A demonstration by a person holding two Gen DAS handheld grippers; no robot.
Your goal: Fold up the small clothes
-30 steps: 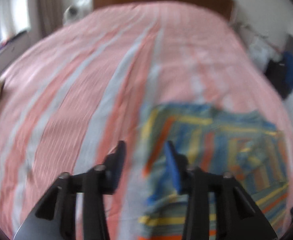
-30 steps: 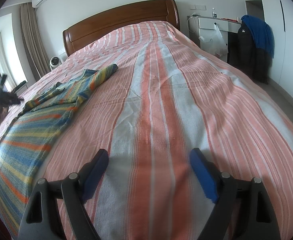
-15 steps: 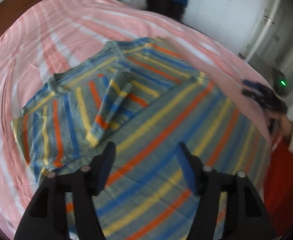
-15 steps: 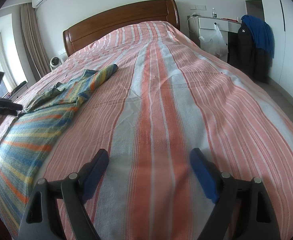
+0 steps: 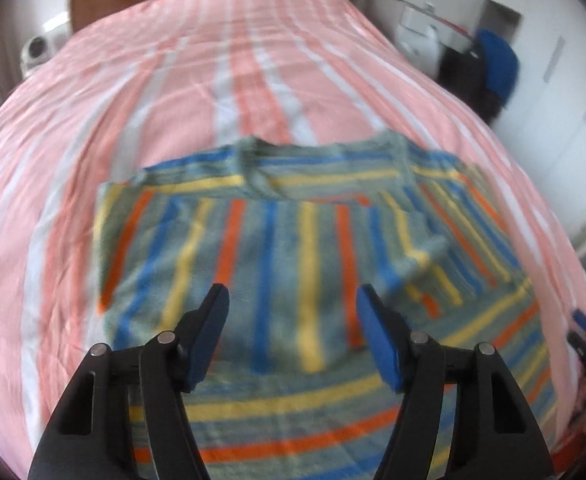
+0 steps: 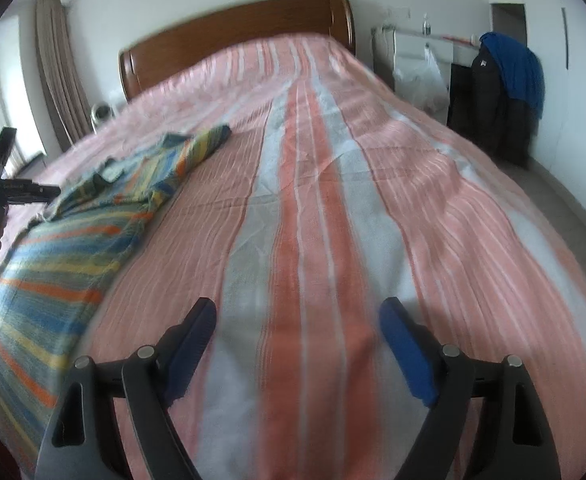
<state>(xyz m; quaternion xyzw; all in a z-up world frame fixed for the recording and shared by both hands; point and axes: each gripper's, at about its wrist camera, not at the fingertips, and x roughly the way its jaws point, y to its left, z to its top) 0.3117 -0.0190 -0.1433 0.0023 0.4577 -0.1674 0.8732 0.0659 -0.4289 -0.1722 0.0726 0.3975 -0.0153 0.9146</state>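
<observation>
Left gripper (image 5: 291,326) — jaws spread wide, nothing between the blue pads, held level and pointing forward. Right gripper (image 6: 297,344) — jaws likewise wide apart and empty, angled slightly downward. Both in some motion blur.

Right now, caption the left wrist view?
Open left gripper above a striped shirt on the pink-striped bedspread.

bedspread (image 6: 333,208) right: open | left: striped shirt (image 6: 73,240) | far edge blurred, probably passable
</observation>
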